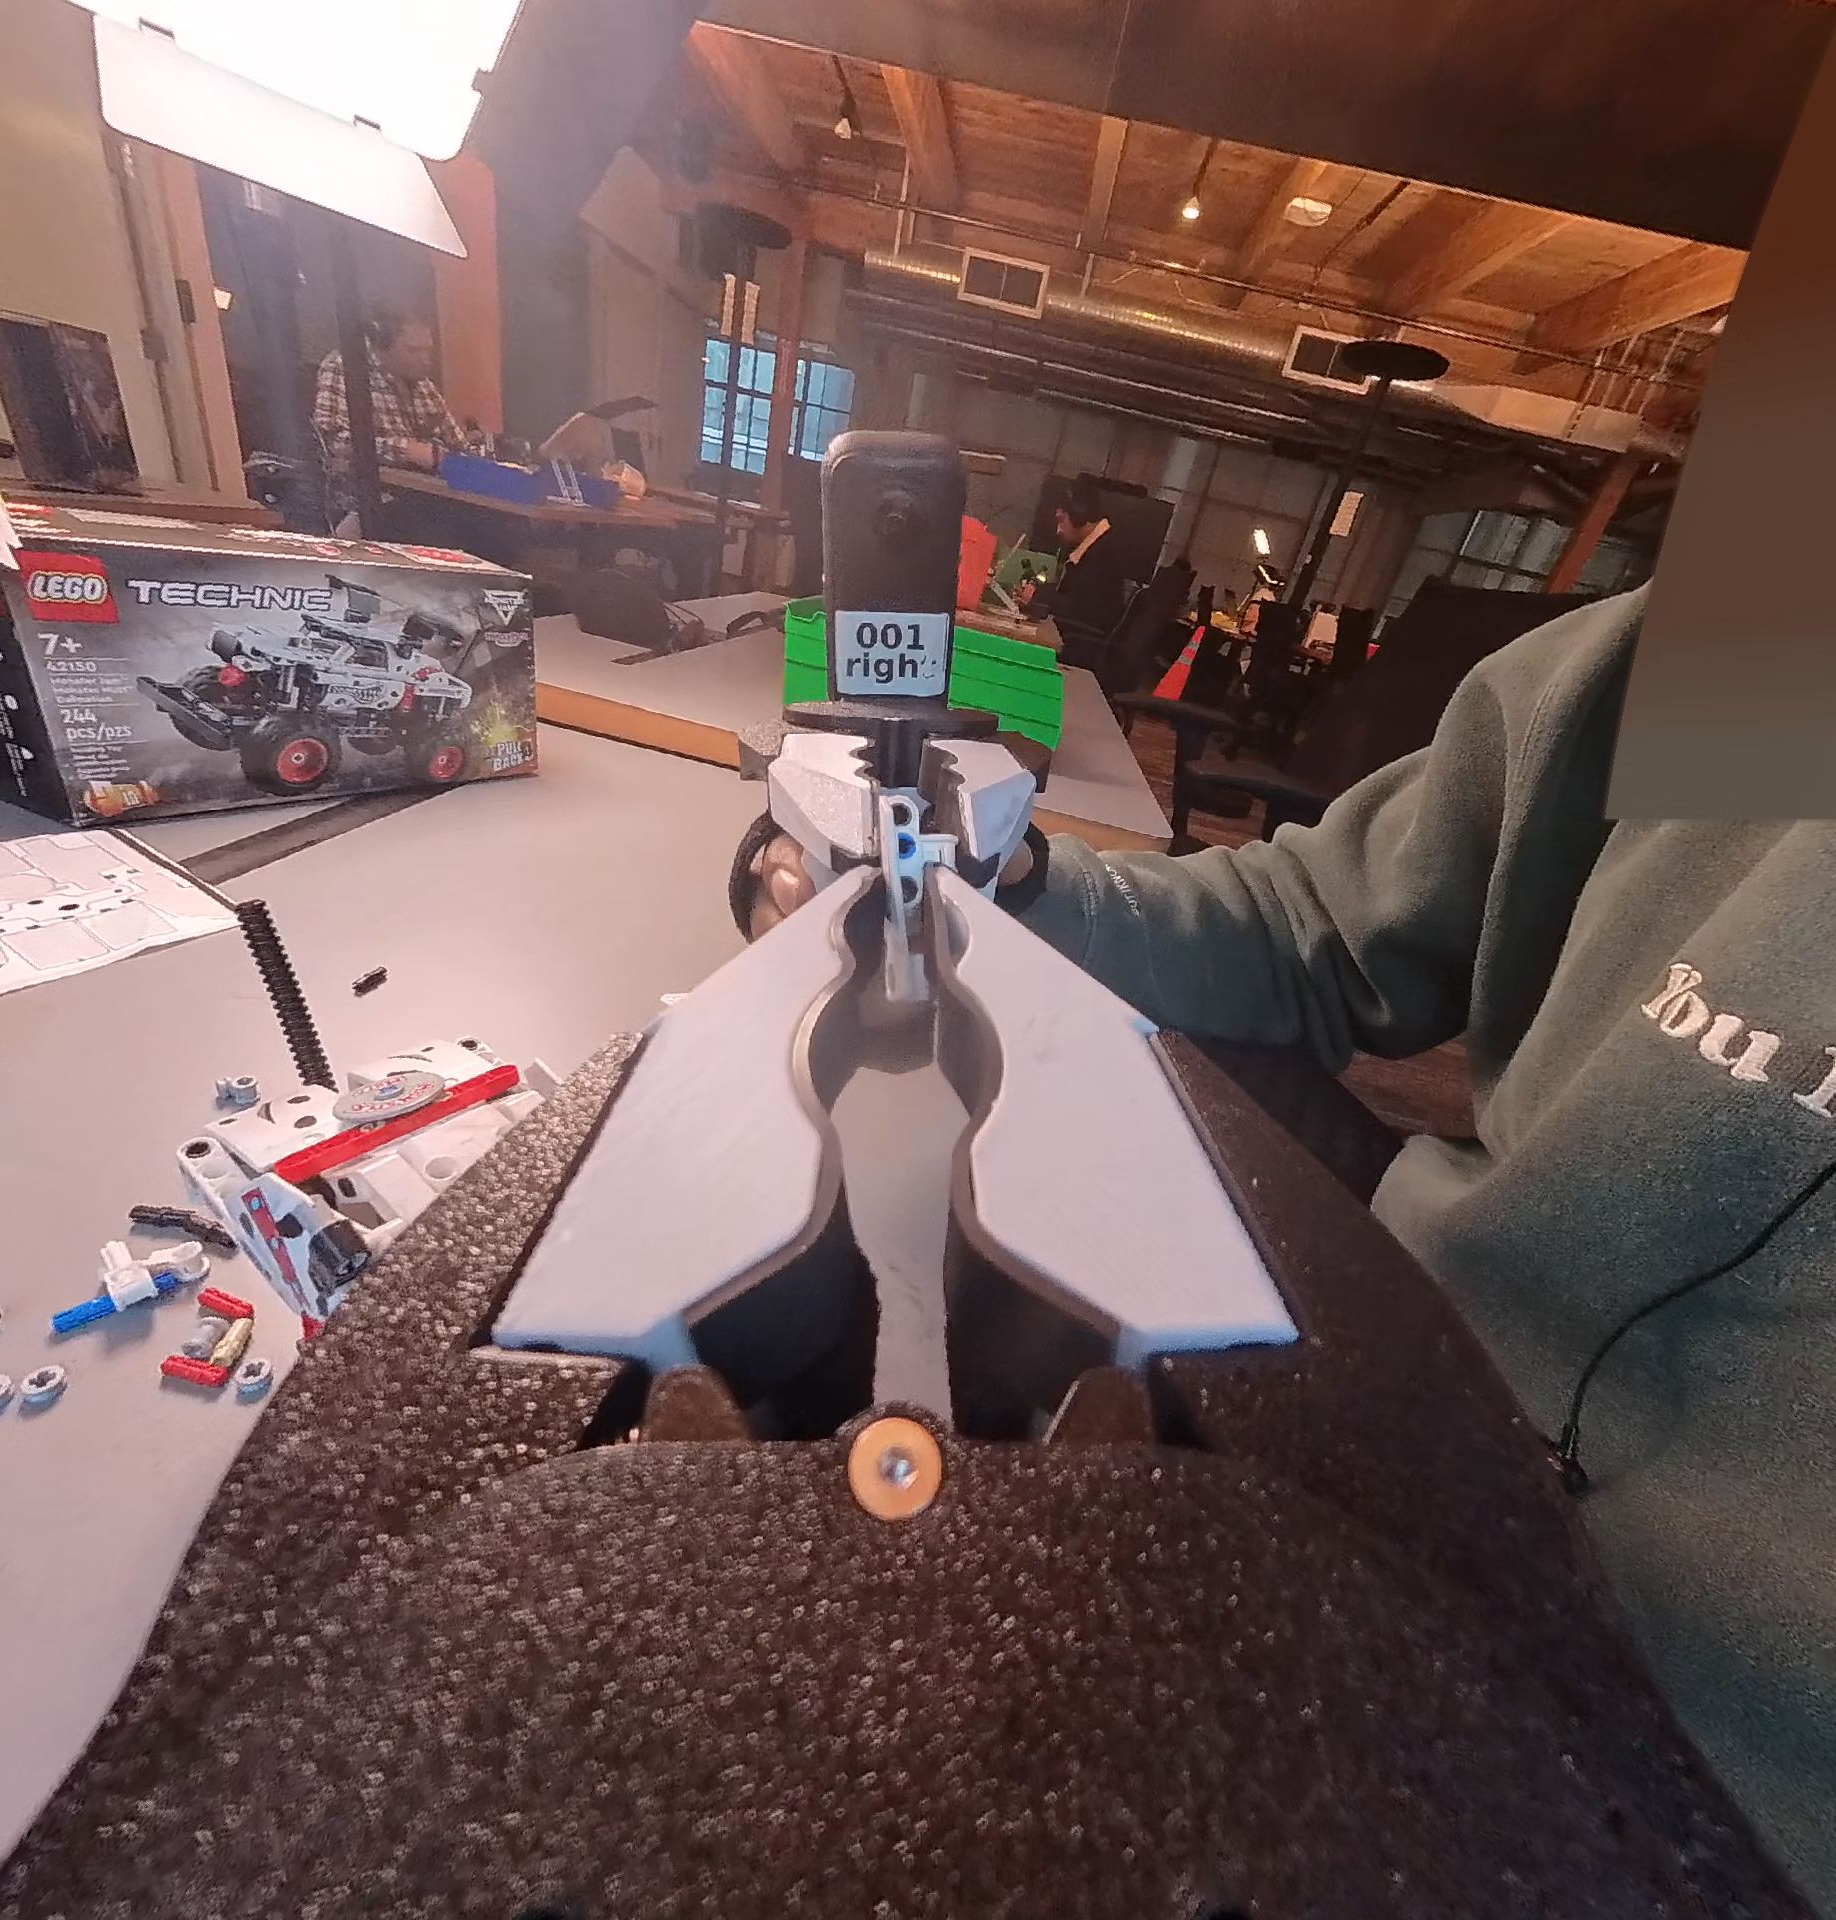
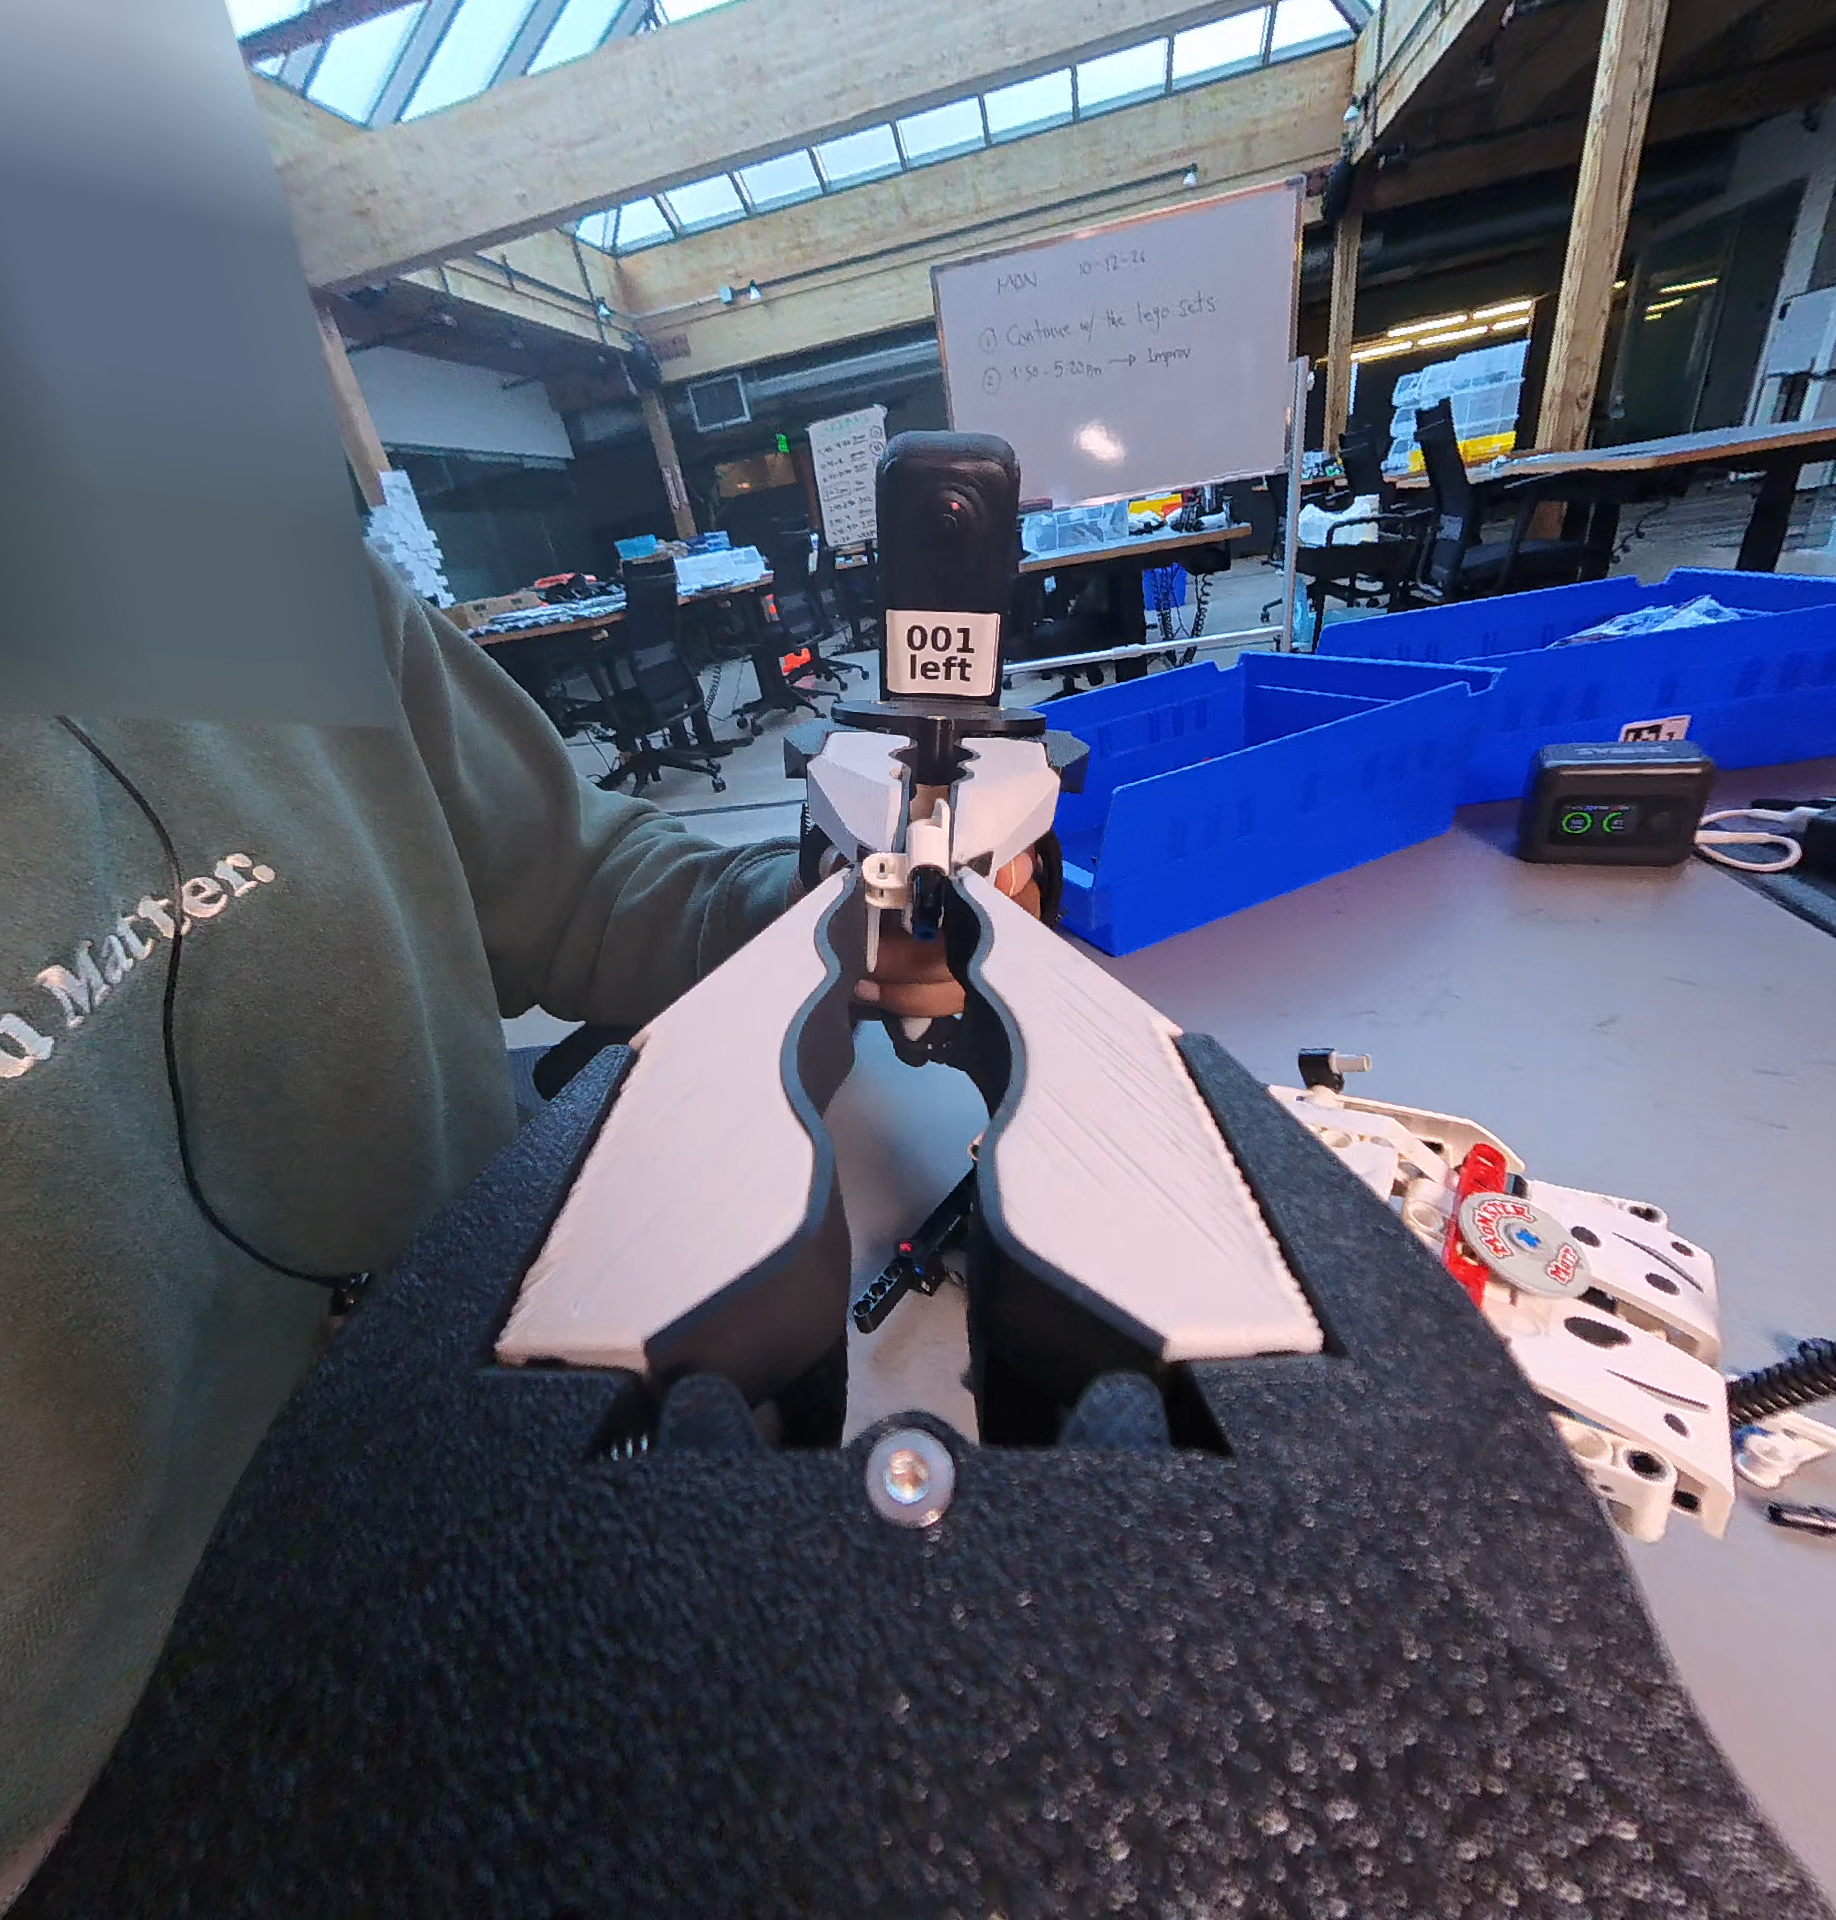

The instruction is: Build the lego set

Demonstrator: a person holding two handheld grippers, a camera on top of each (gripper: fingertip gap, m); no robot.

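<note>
White beam [image 1: 901, 914] with a blue pin, clamped upright at the tips of the left gripper [image 1: 906, 904]; the right gripper [image 2: 909, 894], tip to tip with it above the table [image 1: 540, 914], is closed on a small white connector [image 2: 886, 878] with a black pin [image 2: 926, 891]. Both are raised well apart from the part-built white and red body [image 1: 363, 1143] lying on the table. Risks, as judged: the two pieces meet at the very fingertips, so a skewed push may twist one out of its grip and drop it among the loose parts [image 1: 176, 1309]; a pin off its hole would jam rather than seat. Unclear: whether the two pieces already touch or are joined, since each gripper hides the other's hold; the connector's exact shape; the body's near end, cut off by the left gripper's housing
</note>
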